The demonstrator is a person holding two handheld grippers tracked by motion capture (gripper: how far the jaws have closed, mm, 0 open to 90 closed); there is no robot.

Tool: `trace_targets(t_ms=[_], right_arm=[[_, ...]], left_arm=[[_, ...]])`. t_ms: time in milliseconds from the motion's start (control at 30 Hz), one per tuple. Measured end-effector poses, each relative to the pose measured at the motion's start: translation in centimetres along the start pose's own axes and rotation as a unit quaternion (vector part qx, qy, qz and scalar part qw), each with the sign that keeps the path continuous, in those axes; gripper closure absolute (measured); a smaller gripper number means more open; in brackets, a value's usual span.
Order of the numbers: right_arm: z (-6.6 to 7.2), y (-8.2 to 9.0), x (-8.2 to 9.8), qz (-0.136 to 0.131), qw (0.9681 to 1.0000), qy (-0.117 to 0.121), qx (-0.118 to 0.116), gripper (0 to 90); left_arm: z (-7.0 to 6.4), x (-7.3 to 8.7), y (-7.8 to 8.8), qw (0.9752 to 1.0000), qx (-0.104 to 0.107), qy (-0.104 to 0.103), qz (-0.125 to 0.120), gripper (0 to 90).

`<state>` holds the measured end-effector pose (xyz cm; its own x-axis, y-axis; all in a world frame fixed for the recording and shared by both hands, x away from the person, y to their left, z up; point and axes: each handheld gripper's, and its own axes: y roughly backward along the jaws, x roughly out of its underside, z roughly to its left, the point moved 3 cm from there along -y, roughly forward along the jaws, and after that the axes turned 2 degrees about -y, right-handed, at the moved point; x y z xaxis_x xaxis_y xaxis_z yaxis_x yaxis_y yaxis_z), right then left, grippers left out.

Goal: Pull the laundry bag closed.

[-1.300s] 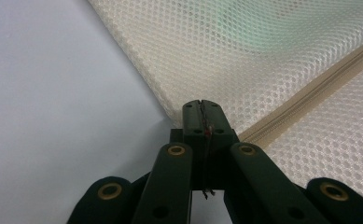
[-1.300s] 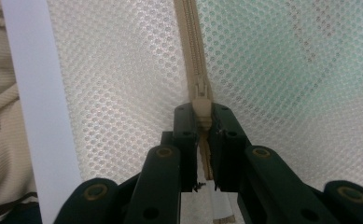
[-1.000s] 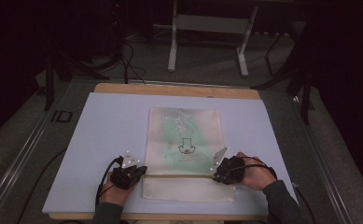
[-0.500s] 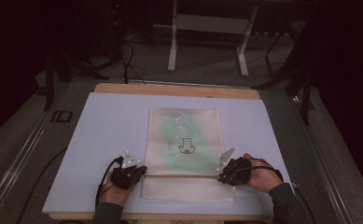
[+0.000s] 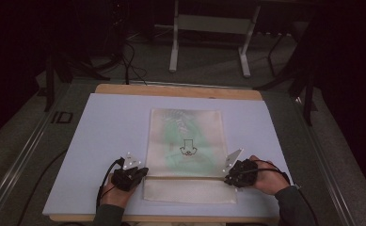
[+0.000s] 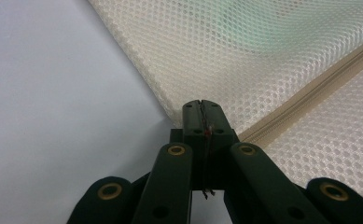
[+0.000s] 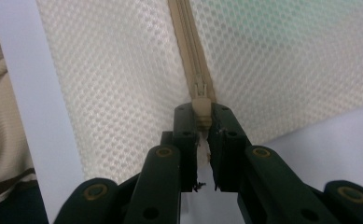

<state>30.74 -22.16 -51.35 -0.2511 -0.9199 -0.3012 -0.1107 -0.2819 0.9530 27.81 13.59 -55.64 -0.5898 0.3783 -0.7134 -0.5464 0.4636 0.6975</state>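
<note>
- A cream mesh bag [image 5: 186, 155] lies flat at the lower middle of the high view, on the pale blue sheet that covers the counter [image 5: 100, 136]; something green shows through its upper part, and a small dark drawing sits near its middle.
- A beige zipper [image 5: 185, 177] runs across the bag near its lower end, from the left edge to the right edge.
- In the right gripper view the zipper's slider [image 7: 201, 108] sits at the end of the track, at the middle of the frame.
- The right claw [image 7: 200, 116] is pinching that slider: the two jaws stand close, with the slider's tab between their tips. In the high view this claw [image 5: 229, 178] is at the bag's right edge, at the lower right.
- The left claw [image 6: 201, 106] is pressed together on the bag's edge, right where the zipper ends at the mesh corner; in the high view it [image 5: 141, 174] is at the bag's left edge, at the lower left.
- A person's hands come in from the bottom edge and hold both tools.
- A wooden edge of the counter shows above the sheet.
</note>
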Motion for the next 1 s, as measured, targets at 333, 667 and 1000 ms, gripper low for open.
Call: trace_targets(t_ms=[333, 667, 1000], right_arm=[[-0.3, 0.1, 1.5, -0.004, 0.9998, -0.020, -0.001, 82.2], [0.1, -0.2, 1.9, -0.021, 0.9992, -0.028, 0.021, 77.2], [0.3, 0.3, 2.6, -0.066, 0.9963, -0.048, 0.026, 66.2]], left_arm=[[0.0, 0.0, 0.0, 1.0000, -0.001, -0.001, 0.000, 89.3], [0.0, 0.0, 0.0, 1.0000, -0.003, 0.001, -0.002, 89.2], [-0.3, 0.0, 0.0, 0.9999, -0.013, -0.010, -0.006, 87.6]])
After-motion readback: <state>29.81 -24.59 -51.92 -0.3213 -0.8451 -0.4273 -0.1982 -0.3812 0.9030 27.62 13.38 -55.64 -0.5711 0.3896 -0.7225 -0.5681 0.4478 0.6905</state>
